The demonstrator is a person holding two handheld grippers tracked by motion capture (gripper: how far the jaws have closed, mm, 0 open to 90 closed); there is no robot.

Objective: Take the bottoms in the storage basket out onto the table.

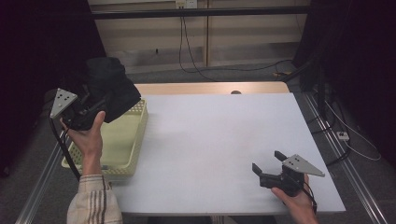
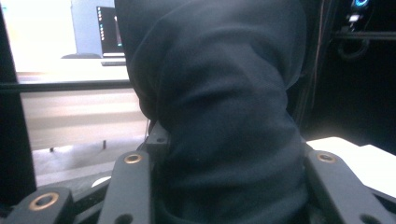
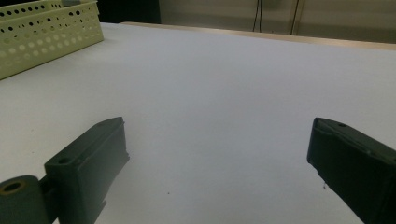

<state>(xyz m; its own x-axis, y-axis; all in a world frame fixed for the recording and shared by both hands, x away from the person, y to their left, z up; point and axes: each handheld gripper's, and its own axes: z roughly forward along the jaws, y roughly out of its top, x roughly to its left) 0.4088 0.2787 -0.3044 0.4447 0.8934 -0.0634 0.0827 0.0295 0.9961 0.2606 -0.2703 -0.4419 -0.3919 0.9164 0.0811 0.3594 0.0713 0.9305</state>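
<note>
A bundled black garment (image 1: 111, 88) hangs above the far end of the pale yellow-green perforated basket (image 1: 125, 148) at the table's left. My left gripper (image 1: 95, 105) is shut on it and holds it in the air. In the left gripper view the black garment (image 2: 224, 116) bulges up between the two jaws and hides their tips. My right gripper (image 1: 270, 162) rests low over the white table at the front right, open, with nothing between its fingers. In the right gripper view my right gripper (image 3: 219, 158) has its two black jaws wide apart over bare table.
The white table top (image 1: 215, 140) stretches between the basket and the right gripper. The basket's wall (image 3: 46, 32) shows at the far left of the right gripper view. Cables (image 1: 345, 135) lie on the floor beyond the table's right edge, and dark curtains stand on both sides.
</note>
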